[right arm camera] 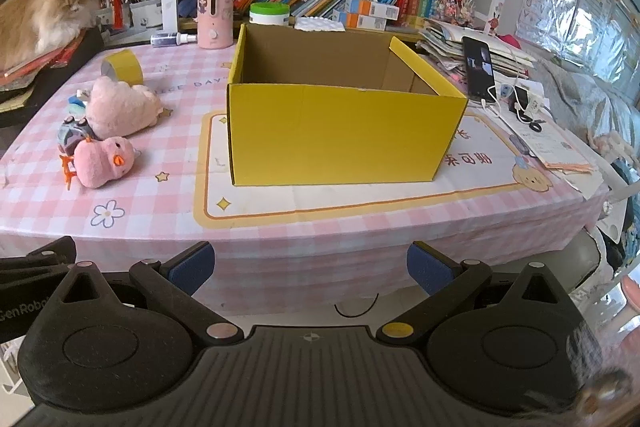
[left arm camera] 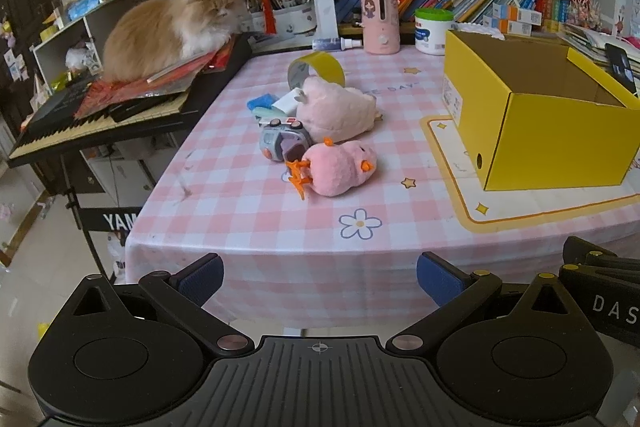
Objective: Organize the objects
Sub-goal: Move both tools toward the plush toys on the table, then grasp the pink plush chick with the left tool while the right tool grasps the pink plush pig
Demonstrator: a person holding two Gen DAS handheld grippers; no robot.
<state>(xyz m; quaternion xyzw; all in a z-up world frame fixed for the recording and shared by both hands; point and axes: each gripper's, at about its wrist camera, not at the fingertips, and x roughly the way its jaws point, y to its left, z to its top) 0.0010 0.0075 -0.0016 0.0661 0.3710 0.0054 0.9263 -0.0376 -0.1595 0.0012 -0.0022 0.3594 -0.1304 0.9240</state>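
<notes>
Both tools wait short of the table's near edge: the left gripper (left arm camera: 319, 277) and the right gripper (right arm camera: 310, 265) each have their blue-padded fingers spread wide, pinching nothing. On the pink checked tablecloth (left arm camera: 248, 227), toward the left edge, the loose things lie in a heap: a pink plush chick with orange feet (left arm camera: 340, 167) nearest, touching a small grey toy car (left arm camera: 283, 143), a larger pale pink plush animal (left arm camera: 334, 111) behind, and a yellow tape roll (left arm camera: 316, 69) farther back. An open yellow cardboard box (right arm camera: 344, 135) stands mid-table on a printed mat (apparently the destination, its inside bare where visible). Sorting seems not yet begun.
</notes>
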